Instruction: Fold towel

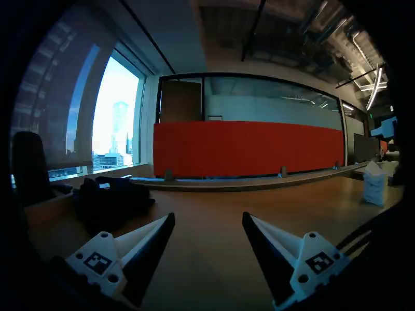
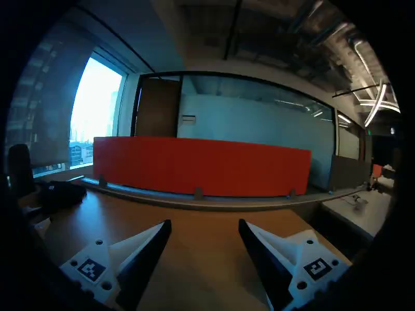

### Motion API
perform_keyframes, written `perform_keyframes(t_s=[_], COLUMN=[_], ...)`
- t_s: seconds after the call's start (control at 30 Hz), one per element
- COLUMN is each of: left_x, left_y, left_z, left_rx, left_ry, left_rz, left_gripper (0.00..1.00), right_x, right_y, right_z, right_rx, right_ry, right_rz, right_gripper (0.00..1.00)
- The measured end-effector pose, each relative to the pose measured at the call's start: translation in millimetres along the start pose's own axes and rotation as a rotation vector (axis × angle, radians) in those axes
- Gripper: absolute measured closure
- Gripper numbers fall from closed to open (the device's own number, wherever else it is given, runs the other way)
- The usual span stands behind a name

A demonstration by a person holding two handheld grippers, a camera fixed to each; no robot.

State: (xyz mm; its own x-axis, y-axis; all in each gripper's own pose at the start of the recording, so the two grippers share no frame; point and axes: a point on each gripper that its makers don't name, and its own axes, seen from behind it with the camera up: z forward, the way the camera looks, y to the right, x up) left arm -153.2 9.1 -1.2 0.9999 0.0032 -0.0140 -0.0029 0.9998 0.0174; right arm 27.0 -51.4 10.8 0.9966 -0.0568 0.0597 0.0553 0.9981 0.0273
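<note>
A dark crumpled cloth [image 1: 111, 199] lies on the wooden table [image 1: 218, 254], to the left of and beyond my left gripper [image 1: 207, 214]. That gripper is open and hovers low over bare wood with nothing between its fingers. In the right gripper view the same dark cloth [image 2: 59, 194] sits far to the left, near the table's edge. My right gripper [image 2: 204, 222] is open as well, over bare table [image 2: 207, 269], well apart from the cloth.
A red divider panel [image 1: 249, 147] runs along the table's far side. A white stack [image 1: 374, 186] stands at the right. A dark chair back [image 1: 28, 166] rises at the left by the window. A second desk [image 2: 358, 210] lies off to the right.
</note>
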Motion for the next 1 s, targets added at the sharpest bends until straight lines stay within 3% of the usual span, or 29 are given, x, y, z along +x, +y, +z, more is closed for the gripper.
perform_keyframes(t_s=[0.3, 0.7, 1.0], left_x=[-1.4, -3.3, -3.7], left_y=[0.7, 1.3, 1.4], left_z=[0.5, 0.6, 0.9], left_rx=[-0.002, -0.001, -0.001], left_ry=[-0.002, -0.002, -0.001], left_rz=[0.0, 0.0, 0.0], left_gripper=[0.03, 0.03, 0.03], right_x=[3.0, 0.9, -11.1], right_y=[1.8, 12.4, 20.9], right_z=[2.1, 5.6, 6.6], right_rx=[0.005, -0.022, -0.018], right_ry=[0.018, 0.043, 0.075], right_rz=[0.007, -0.039, 0.035], right_gripper=[0.0, 0.0, 0.0])
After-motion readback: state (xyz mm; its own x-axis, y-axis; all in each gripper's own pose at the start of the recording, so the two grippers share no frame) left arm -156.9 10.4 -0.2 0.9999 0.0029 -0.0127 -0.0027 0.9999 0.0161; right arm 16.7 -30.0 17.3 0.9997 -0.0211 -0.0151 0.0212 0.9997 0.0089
